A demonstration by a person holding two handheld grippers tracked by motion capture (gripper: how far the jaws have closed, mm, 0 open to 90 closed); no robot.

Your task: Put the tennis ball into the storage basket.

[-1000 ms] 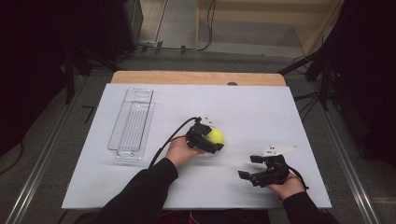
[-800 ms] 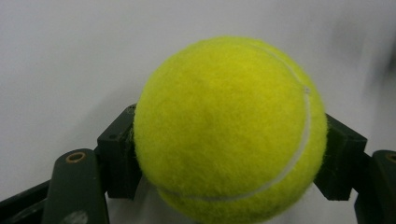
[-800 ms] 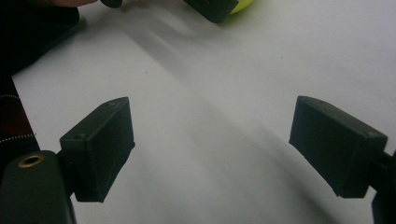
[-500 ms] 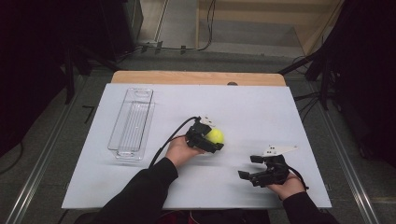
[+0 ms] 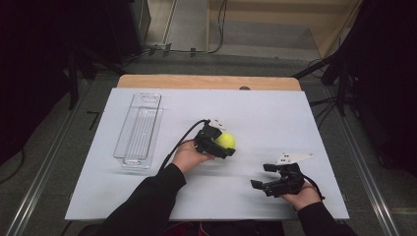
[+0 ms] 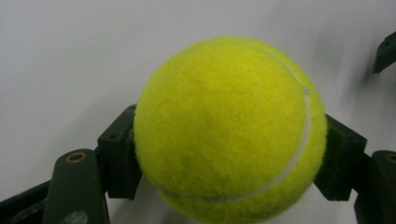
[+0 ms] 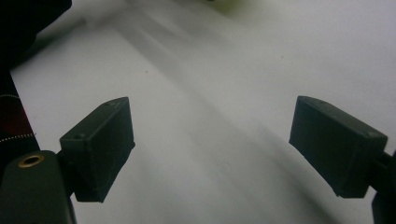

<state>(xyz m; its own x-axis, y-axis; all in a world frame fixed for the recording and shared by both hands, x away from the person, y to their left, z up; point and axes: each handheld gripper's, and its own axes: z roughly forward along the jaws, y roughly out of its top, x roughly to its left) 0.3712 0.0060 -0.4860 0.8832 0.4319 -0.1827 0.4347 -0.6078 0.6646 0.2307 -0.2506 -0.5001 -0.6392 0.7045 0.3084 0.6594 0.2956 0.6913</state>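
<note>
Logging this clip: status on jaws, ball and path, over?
Left gripper shut on tennis ball. Right gripper open, empty, over the white table. Clear tray far left, apart. Nothing in the way.

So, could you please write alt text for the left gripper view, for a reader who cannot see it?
A fuzzy yellow tennis ball sits clamped between the two black pads of the left gripper, close to the camera. Behind it lies the plain white table, with a dark part of the other gripper at the right edge.
</note>
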